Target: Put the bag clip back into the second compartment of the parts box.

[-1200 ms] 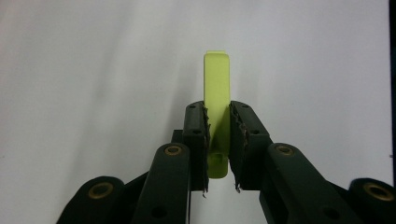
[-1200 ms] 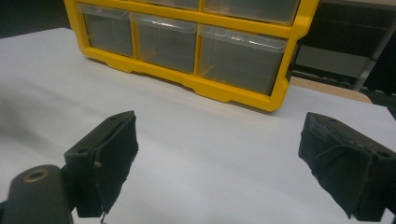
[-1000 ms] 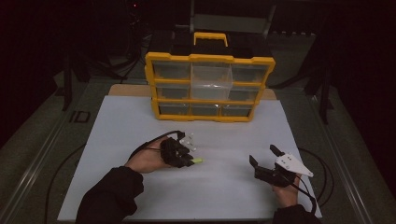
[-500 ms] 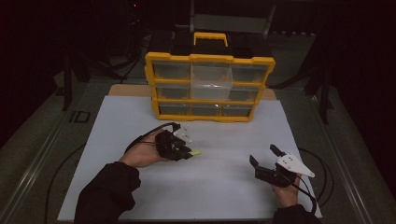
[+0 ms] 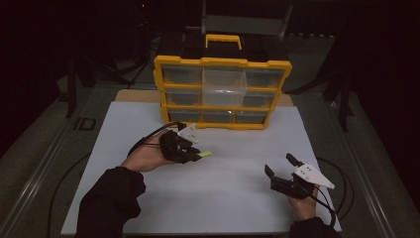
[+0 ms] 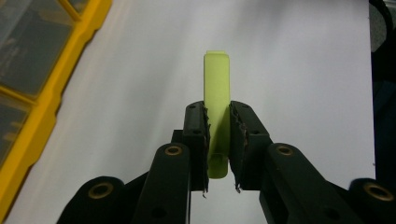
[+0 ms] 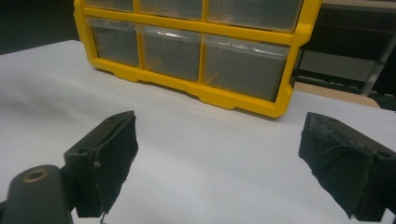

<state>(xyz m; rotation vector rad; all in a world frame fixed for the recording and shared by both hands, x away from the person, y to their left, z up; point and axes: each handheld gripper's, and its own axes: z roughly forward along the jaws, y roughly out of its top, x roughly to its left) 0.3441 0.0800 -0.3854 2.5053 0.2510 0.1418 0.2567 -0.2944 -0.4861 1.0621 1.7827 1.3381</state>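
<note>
Just above the white table (image 5: 148, 119), my left gripper (image 6: 218, 128) is clamped on a flat, yellow-green plastic strip (image 6: 217, 93), which pokes out past the pads. The grip sits low on the strip, so I judge it could pivot or slip out if I swing toward the yellow plastic drawer cabinet with clear drawers (image 5: 223, 91) too briskly. My left hand (image 5: 146, 156) lies on its side, the gripper pointing across the table. My right gripper (image 5: 281, 166) hovers well apart, jaws wide and empty, hand (image 5: 303, 206) low near the table's front edge.
</note>
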